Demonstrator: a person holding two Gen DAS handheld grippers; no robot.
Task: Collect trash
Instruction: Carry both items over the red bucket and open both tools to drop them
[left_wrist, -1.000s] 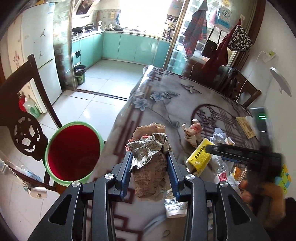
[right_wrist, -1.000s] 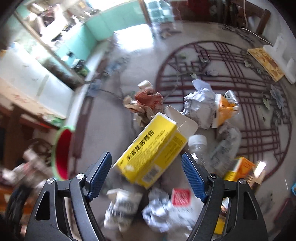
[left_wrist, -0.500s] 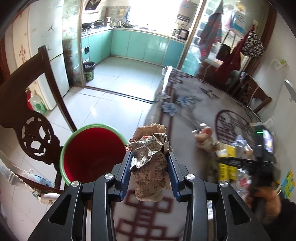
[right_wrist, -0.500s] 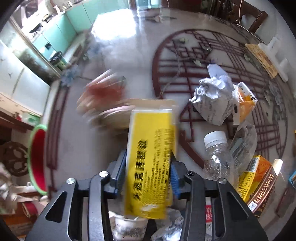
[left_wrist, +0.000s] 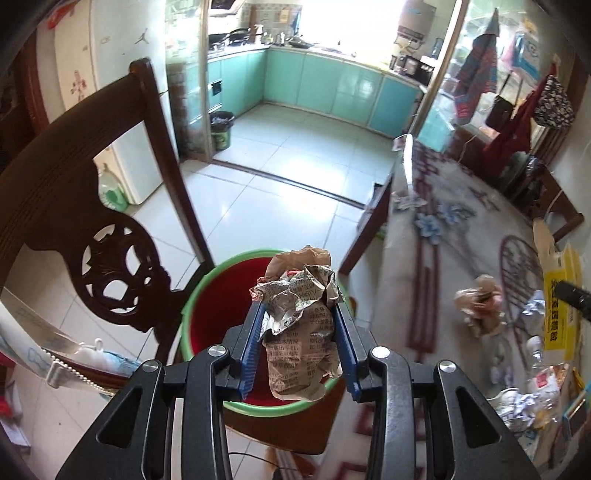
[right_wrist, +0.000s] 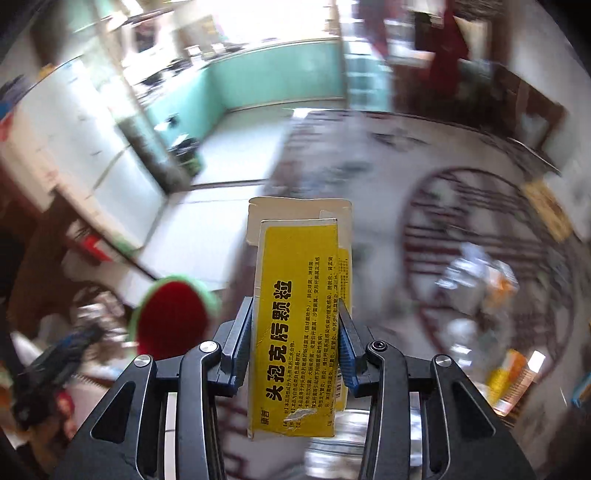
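Left tool (left_wrist: 298, 345) with crumpled paper (left_wrist: 301, 325), now over red bucket (left_wrist: 218, 295).

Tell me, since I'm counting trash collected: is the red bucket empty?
Seemingly empty: the visible inside of the red bucket shows only bare red, though the held crumpled paper hides part.

The left hand-held gripper (left_wrist: 299, 334) tips steeply downward, its blue pads clamped on either side of a crumpled paper wad (left_wrist: 301, 332) that sticks up past the fingertips. The right hand-held gripper (right_wrist: 293, 339) tilts down just as steeply, its pads pressed flat against the sides of a yellow carton (right_wrist: 299, 317) standing lengthwise between them.
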